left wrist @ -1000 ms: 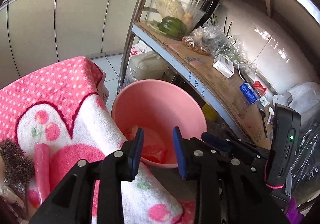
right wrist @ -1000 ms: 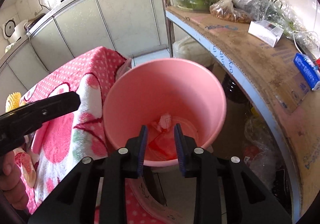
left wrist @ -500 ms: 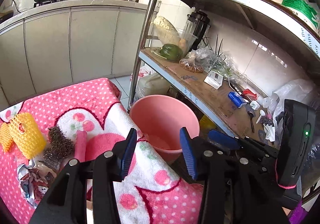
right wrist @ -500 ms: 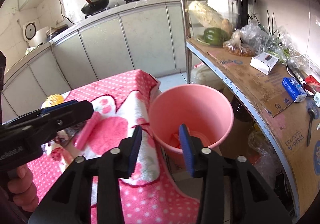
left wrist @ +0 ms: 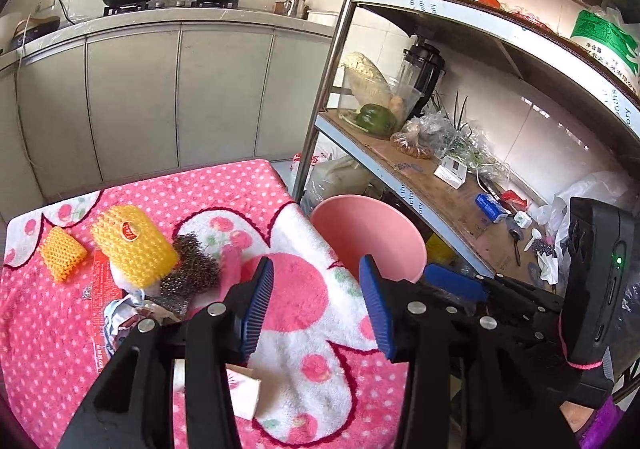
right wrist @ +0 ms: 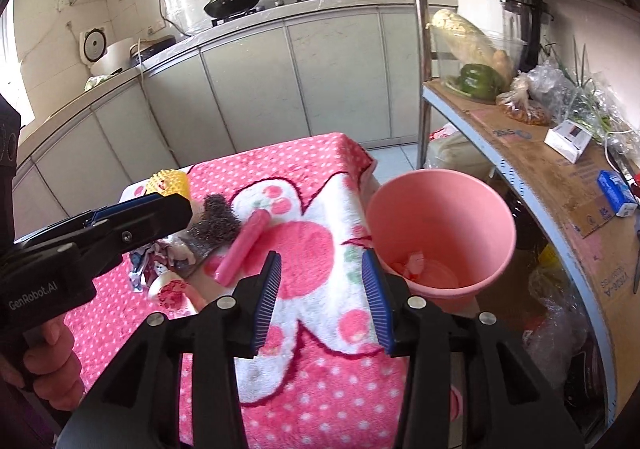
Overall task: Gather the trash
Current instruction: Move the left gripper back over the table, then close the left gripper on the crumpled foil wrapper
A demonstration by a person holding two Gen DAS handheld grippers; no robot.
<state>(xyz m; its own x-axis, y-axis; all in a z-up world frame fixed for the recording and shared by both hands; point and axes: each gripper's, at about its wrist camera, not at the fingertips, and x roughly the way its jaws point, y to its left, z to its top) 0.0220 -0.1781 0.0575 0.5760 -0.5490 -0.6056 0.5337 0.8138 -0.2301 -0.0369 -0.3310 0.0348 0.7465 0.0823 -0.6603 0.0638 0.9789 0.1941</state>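
A pink bucket [right wrist: 436,217] stands beside the table's right edge, with red and white scraps inside; it also shows in the left wrist view [left wrist: 368,237]. Trash lies on the pink towel: a large yellow foam net [left wrist: 132,249], a small orange one [left wrist: 62,253], a steel scourer [left wrist: 192,273], a pink tube [right wrist: 244,245], crumpled wrappers [left wrist: 124,309] and a small paper piece [left wrist: 244,393]. My left gripper [left wrist: 316,305] is open and empty above the towel. My right gripper [right wrist: 322,301] is open and empty above the towel, left of the bucket.
A metal shelf rack [left wrist: 404,165] stands right of the bucket, holding vegetables, bags and small boxes. Grey kitchen cabinets [left wrist: 160,97] with woks on the stove run along the back. The towel-covered table [right wrist: 328,401] ends near the bucket.
Both grippers have pulled back and up from over the bucket to above the towel, and both have opened wider. The trash pile on the towel has come into view.
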